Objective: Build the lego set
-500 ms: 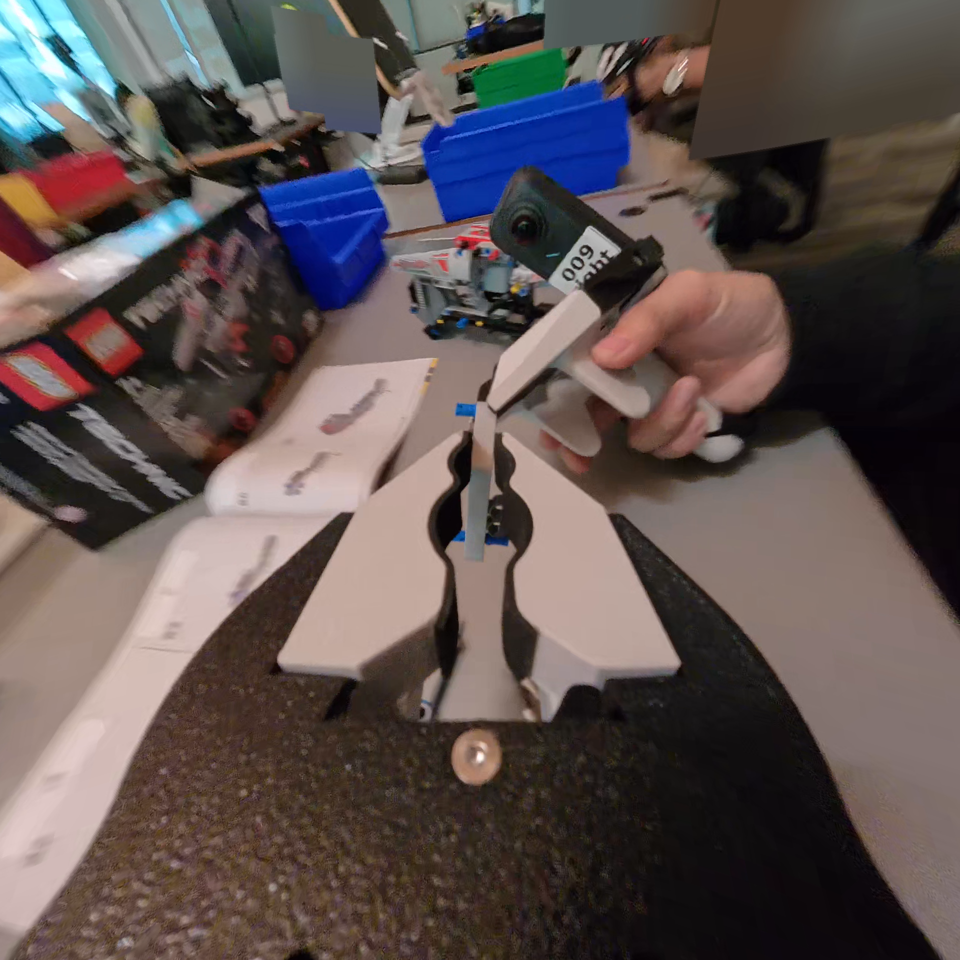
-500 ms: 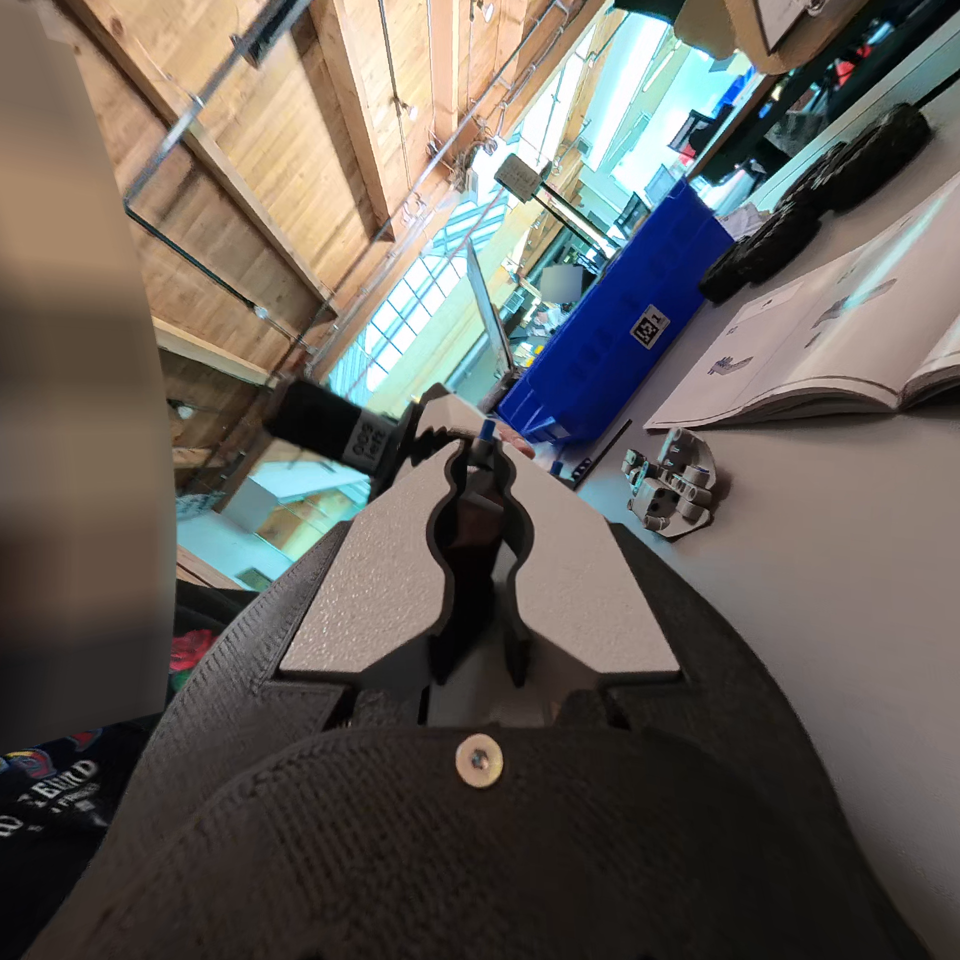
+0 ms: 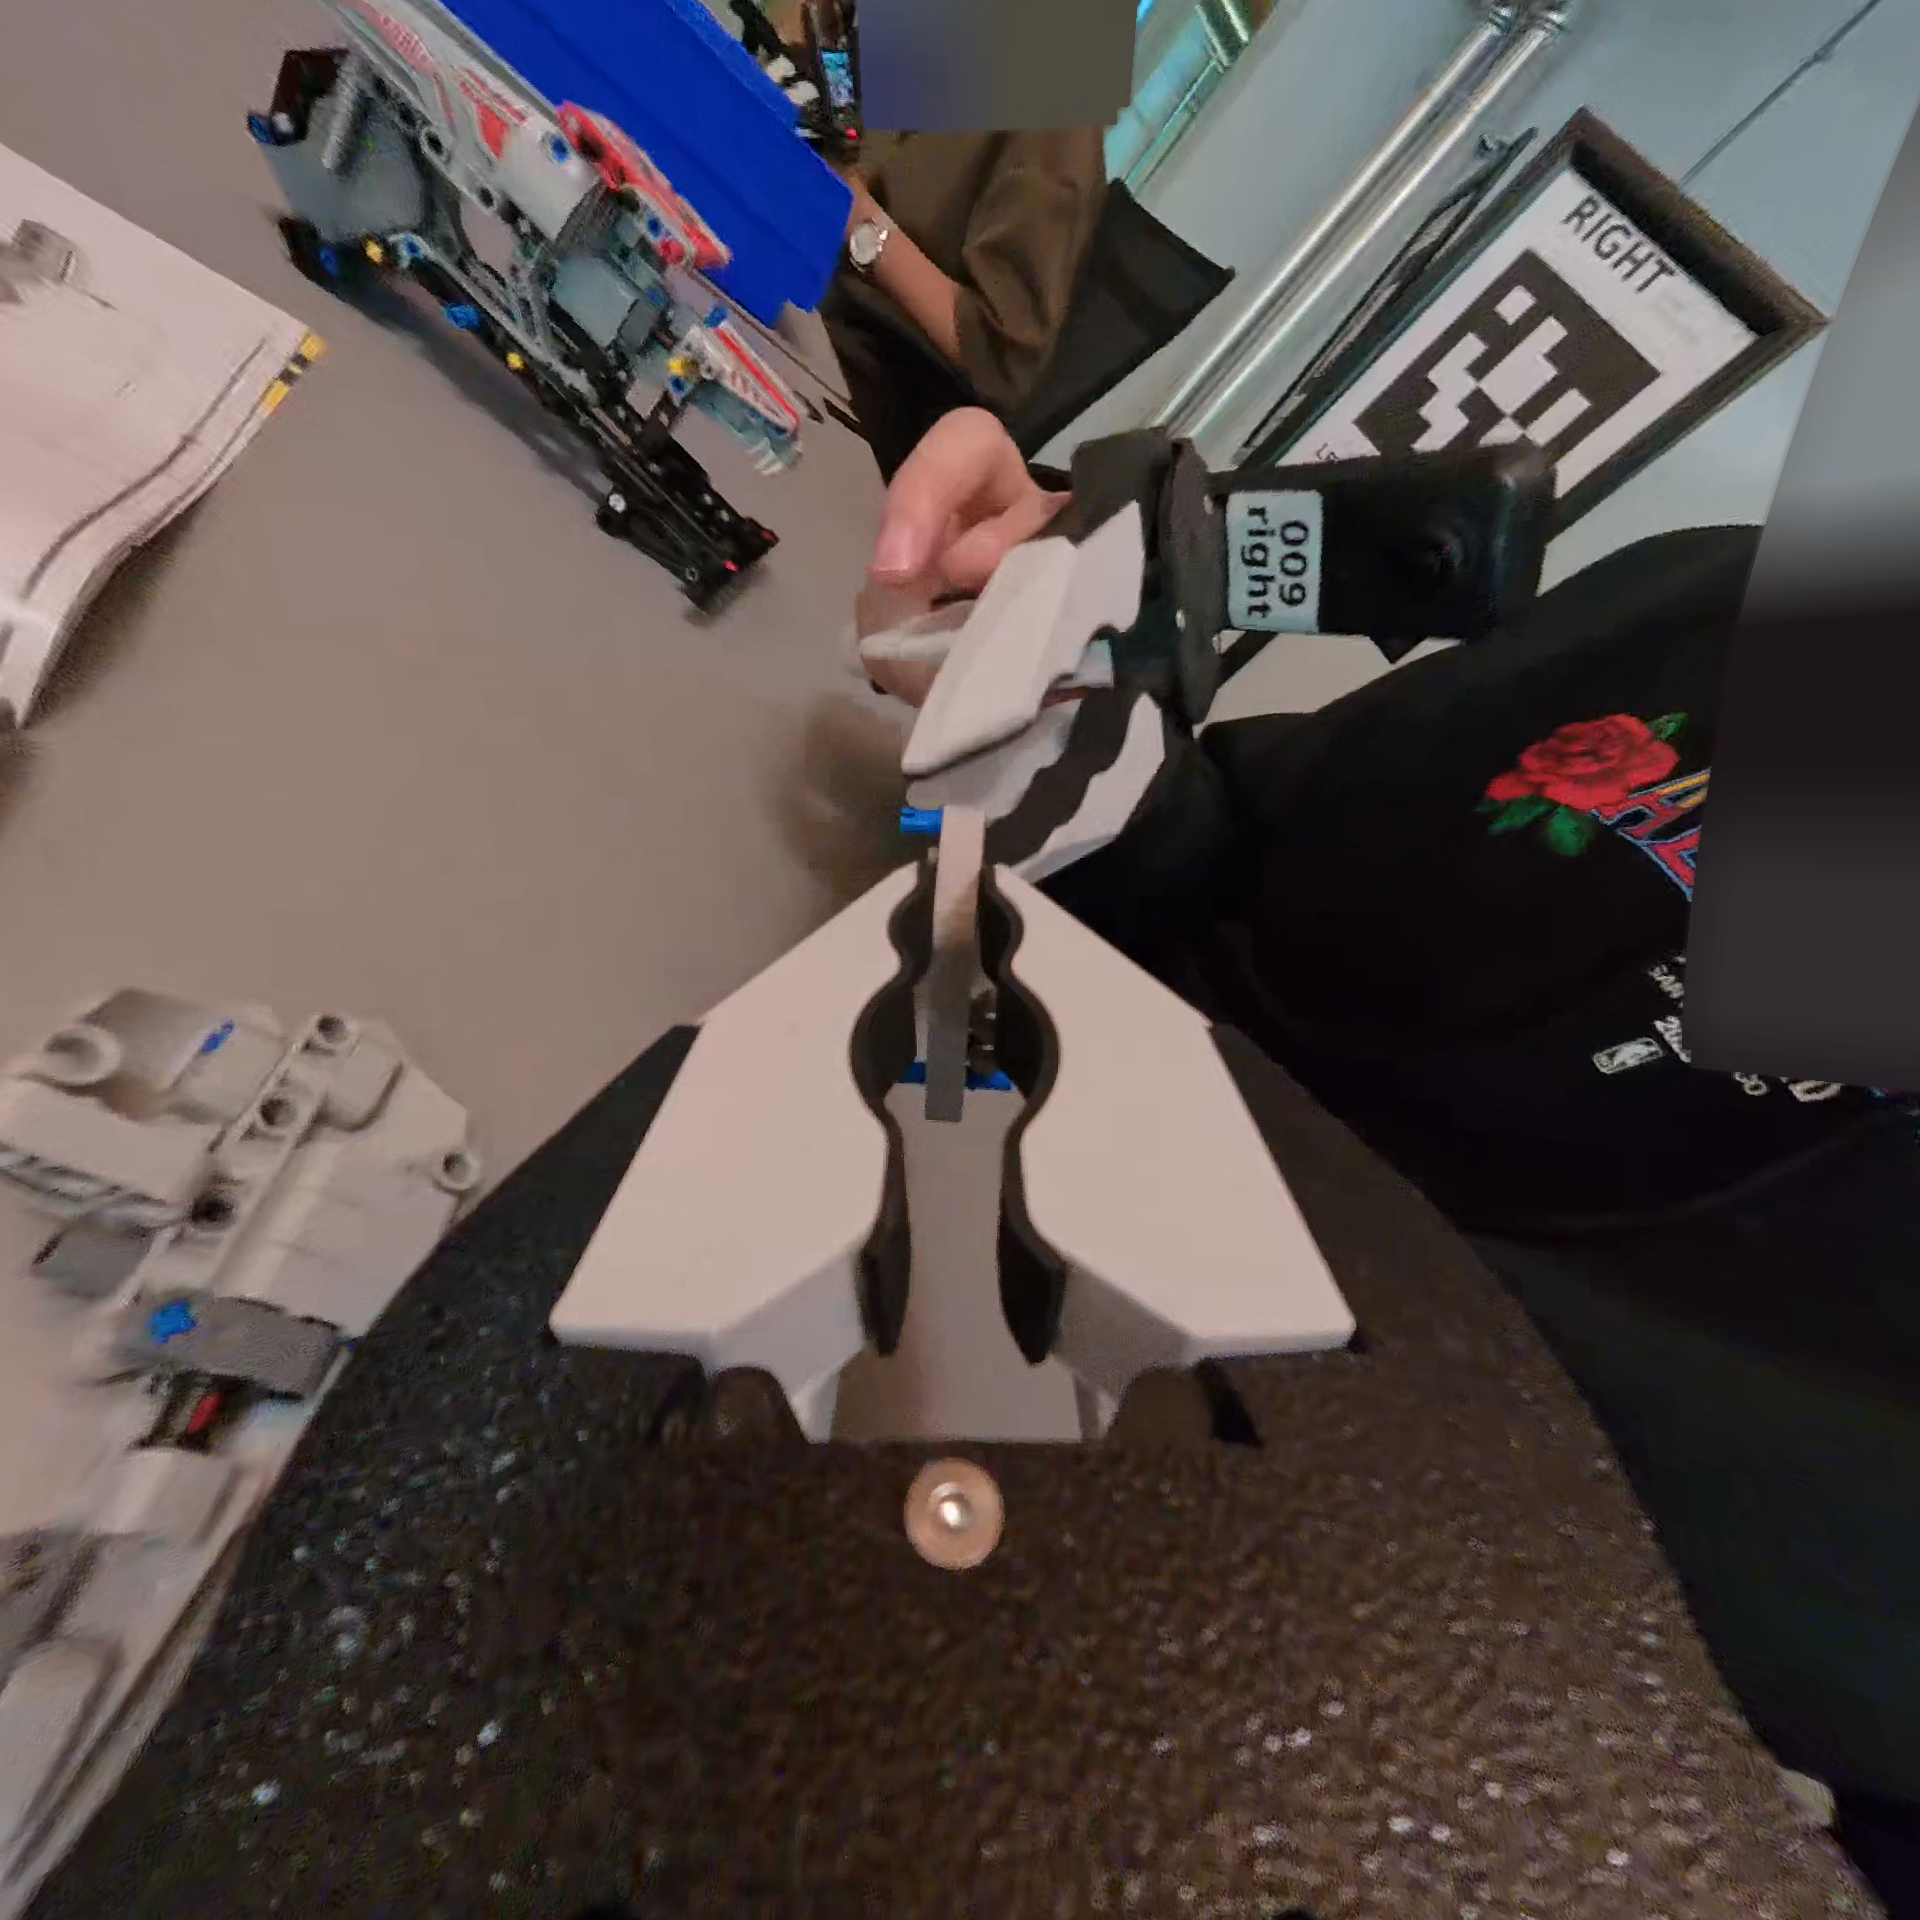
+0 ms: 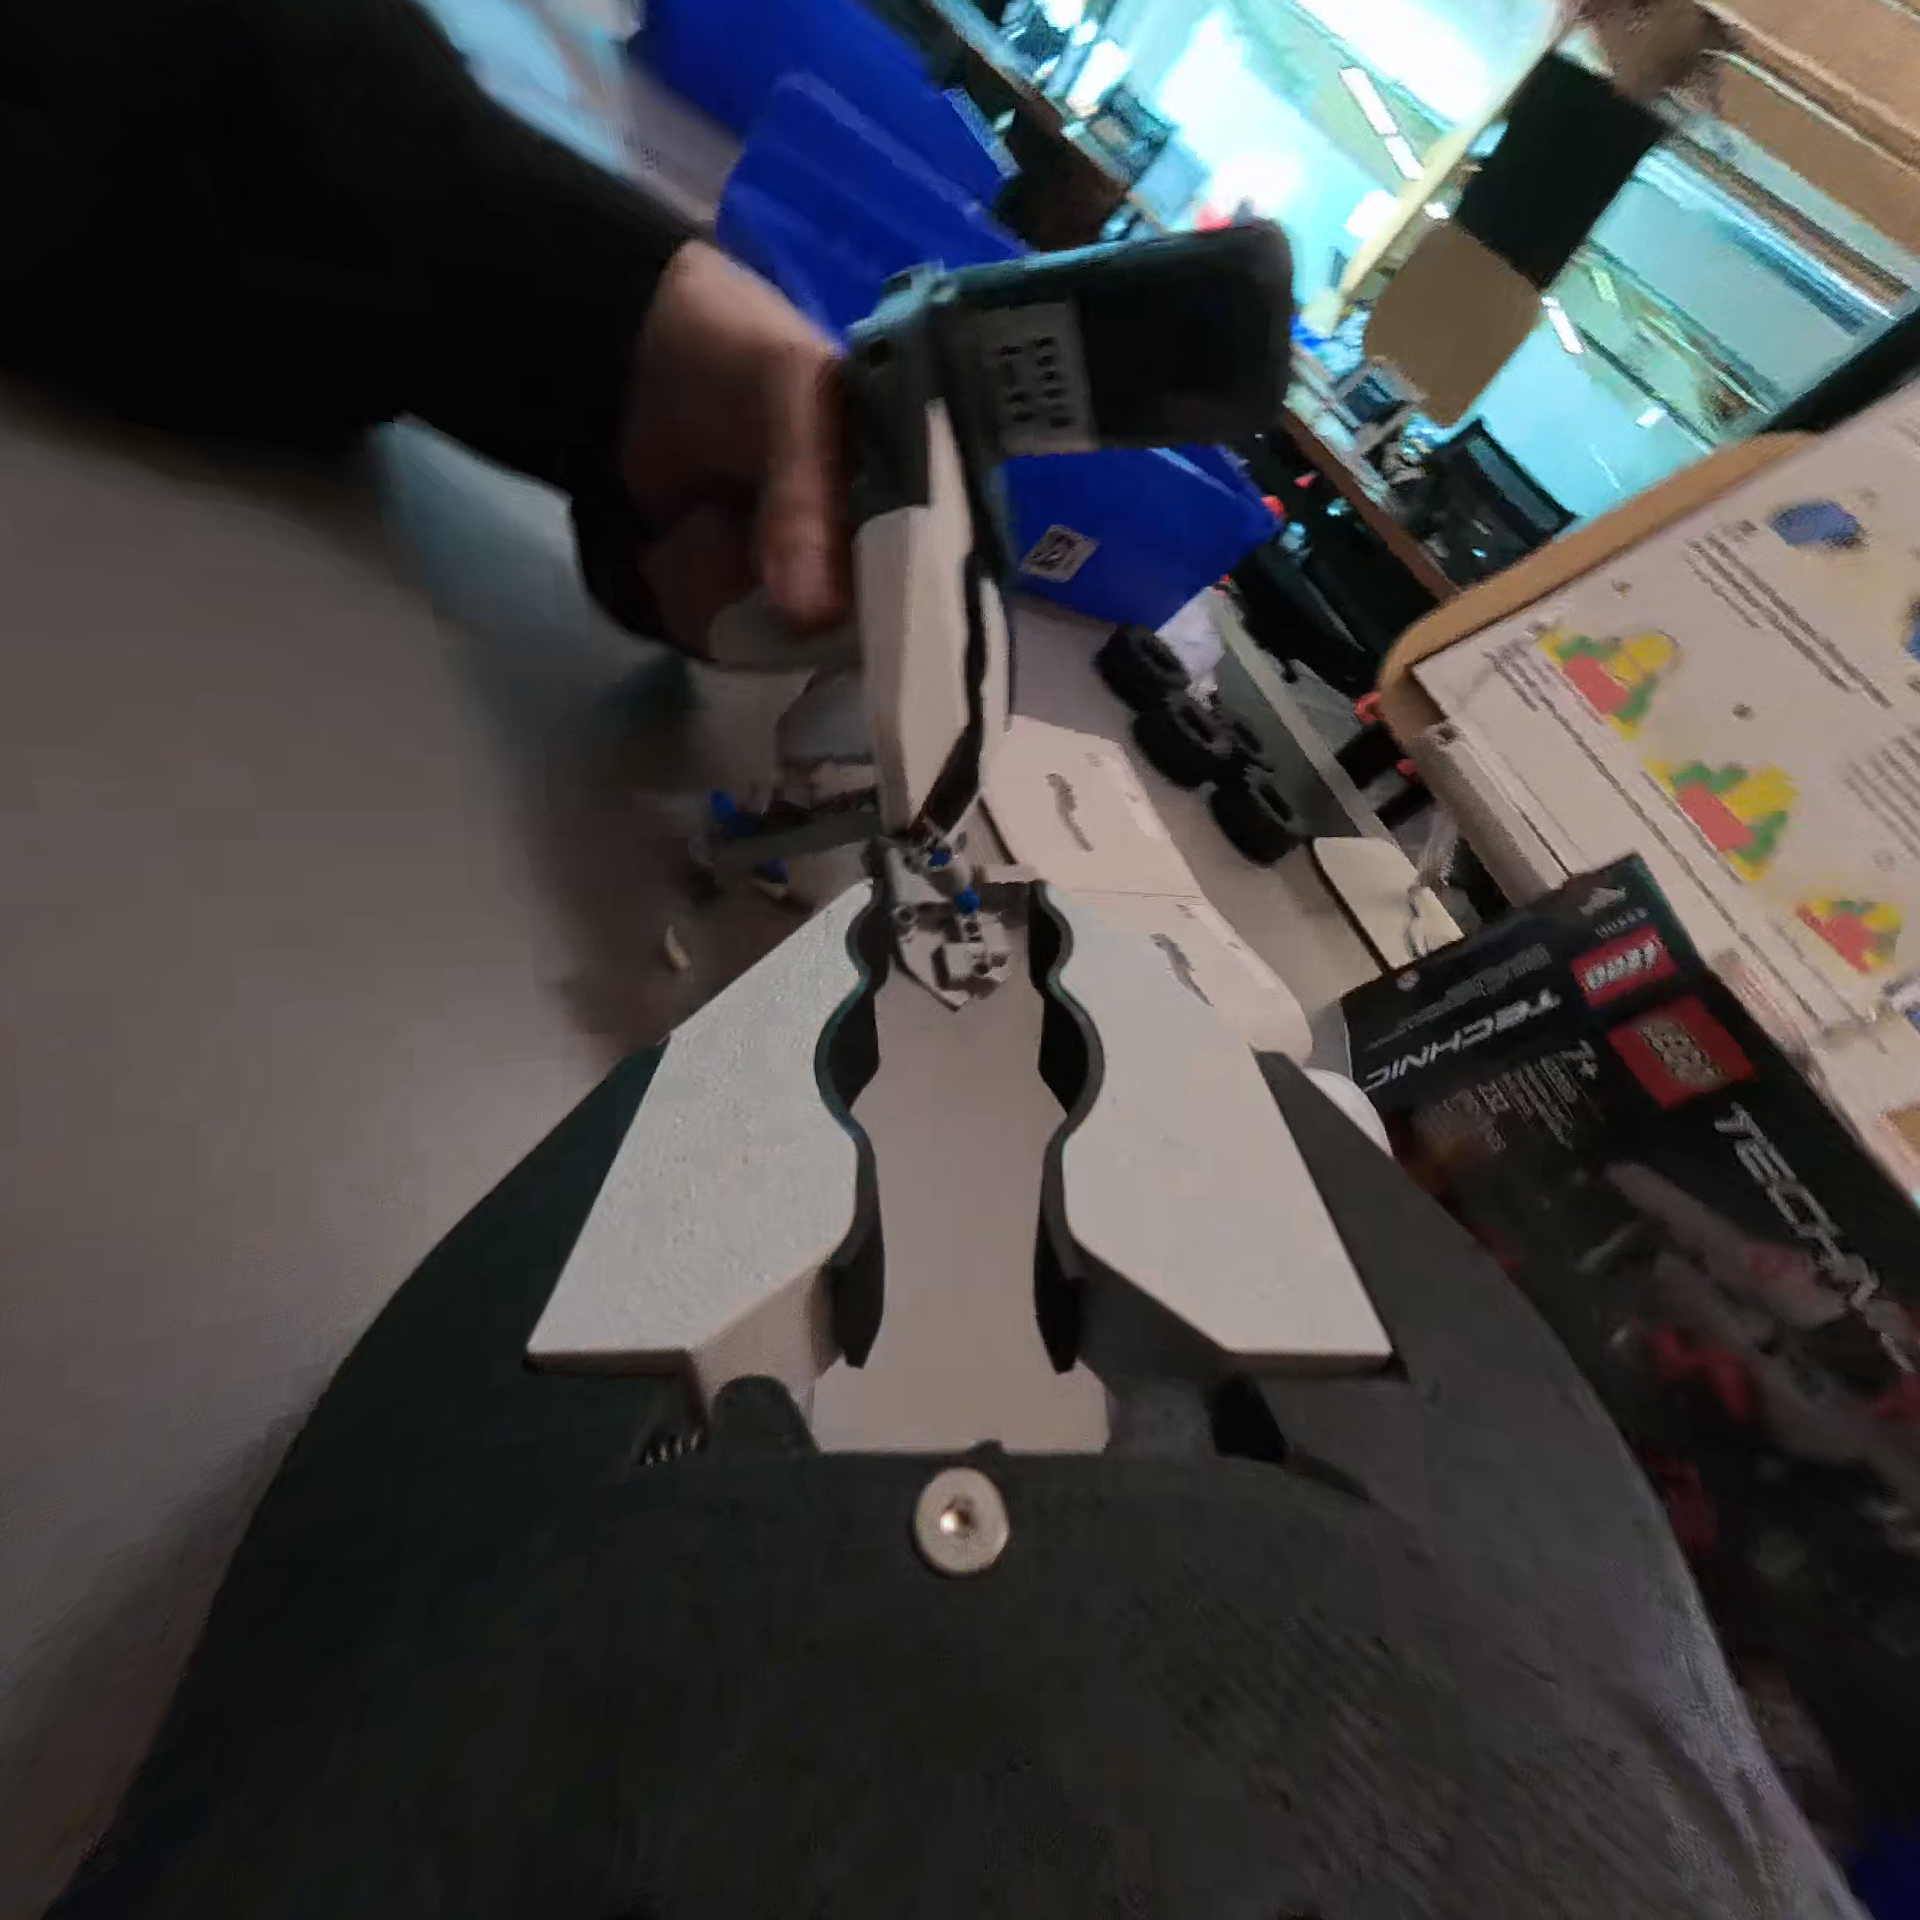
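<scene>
Both claws meet tip to tip above the tabletop (image 3: 436, 748), with one small lego sub-assembly between them. Left wrist view: the left claw (image 3: 958, 904) is pressed onto a flat grey lego piece (image 3: 951, 987) seen edge-on, long axis running 6 to 12 o'clock straight out along the claw's own line; a blue pin (image 3: 920, 821) shows at its far end. The right claw (image 3: 997, 810) comes in from 1 o'clock, held in a hand (image 3: 951, 520), tips just at the piece's far end; whether it bites the piece I cannot tell from here. Right wrist view: the right claw (image 4: 956, 935) has its fingers drawn in close at the tips around a small grey cluster with blue pins (image 4: 951, 940), and looks to be pinching it; the left claw (image 4: 930, 790) drops in from 12 o'clock and touches the cluster's top. Judgement: the coming move is a push or seat along the piece's long axis, so the two claws must stay in line; neither hand is nearer, both are on it. What differs by view: the left shows the piece as a thin strip and the half-built model (image 3: 540, 260) at 10 o'clock, plus loose grey parts (image 3: 218, 1164) at 8 o'clock; the right shows the cluster's broad face, the set's box (image 4: 1662, 1122) at 3 o'clock and the open booklet (image 4: 1101, 831) just past the tips. Right view is motion-blurred.
</scene>
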